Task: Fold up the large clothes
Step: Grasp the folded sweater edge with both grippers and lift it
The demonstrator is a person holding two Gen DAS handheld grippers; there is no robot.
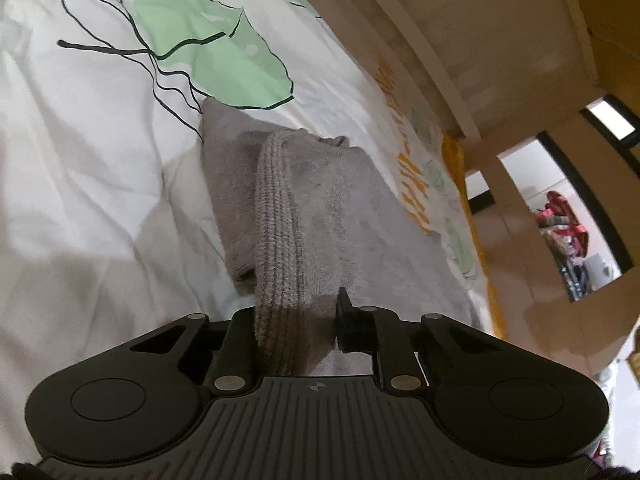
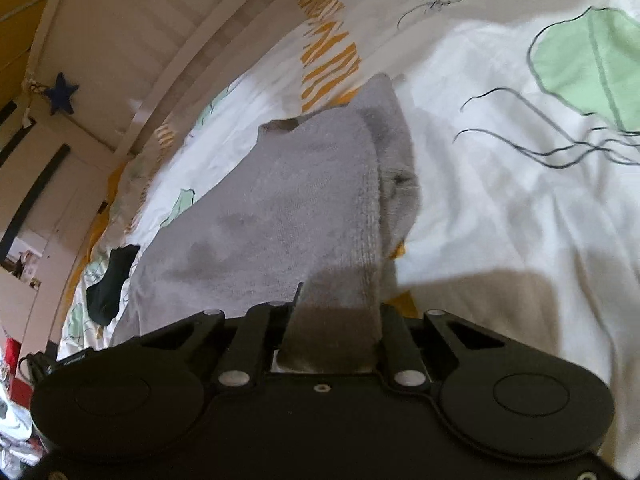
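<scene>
White bedspread (image 1: 100, 160) (green print) under grey garment (image 1: 340, 208); L gripper (image 1: 296, 320) & R gripper (image 2: 336, 320) both pinch its edge.

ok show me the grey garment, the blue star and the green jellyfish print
grey garment (image 2: 280, 208): right wrist view, flat fleecy middle.
blue star (image 2: 61, 93): right wrist view, its centre.
green jellyfish print (image 1: 208, 52): left wrist view, middle of its bell.

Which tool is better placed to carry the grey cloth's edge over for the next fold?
Neither clearly: left tool and right tool each grip an edge of the grey cloth on the bed cover. Move both together.
</scene>
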